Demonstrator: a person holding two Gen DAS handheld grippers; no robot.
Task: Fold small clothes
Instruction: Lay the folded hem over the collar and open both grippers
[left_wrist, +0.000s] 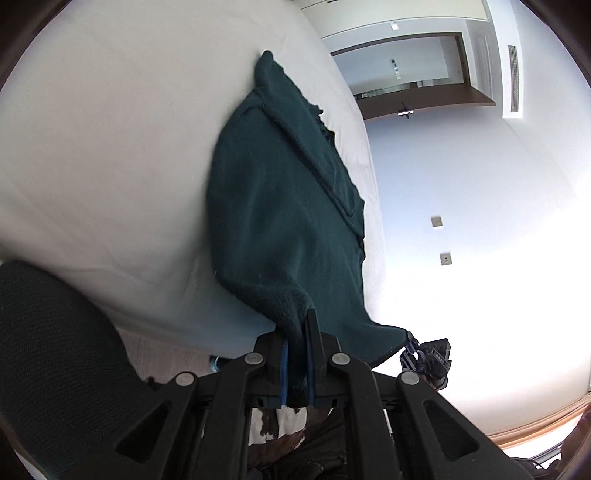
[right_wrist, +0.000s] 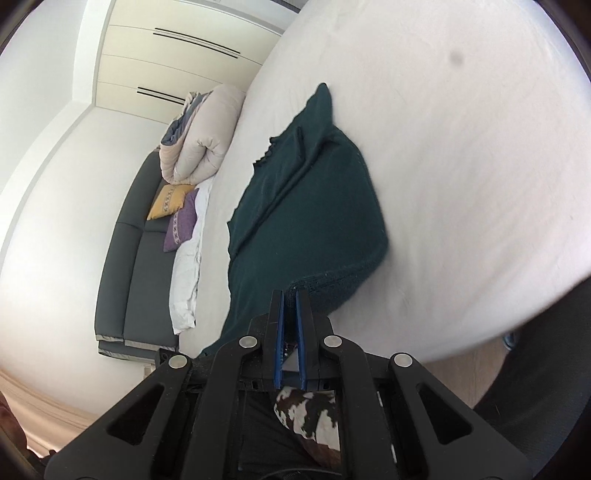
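A dark green fleece garment (left_wrist: 280, 206) lies on the white bed (left_wrist: 110, 147), its near edge lifted off the mattress. My left gripper (left_wrist: 297, 325) is shut on one near corner of the cloth. My right gripper (right_wrist: 290, 295) is shut on the other near corner of the garment (right_wrist: 310, 214); in the left wrist view the right gripper (left_wrist: 424, 354) shows at the garment's lower right corner. The far part of the garment rests in folds on the white bed (right_wrist: 461, 147).
A dark mesh chair back (left_wrist: 55, 350) is at lower left. A dark sofa (right_wrist: 140, 258) with a yellow cushion (right_wrist: 170, 201), a purple cushion (right_wrist: 181, 221) and a rolled duvet (right_wrist: 203, 133) stands past the bed. A white wall (left_wrist: 480, 221) and a doorway (left_wrist: 406, 74) are beyond.
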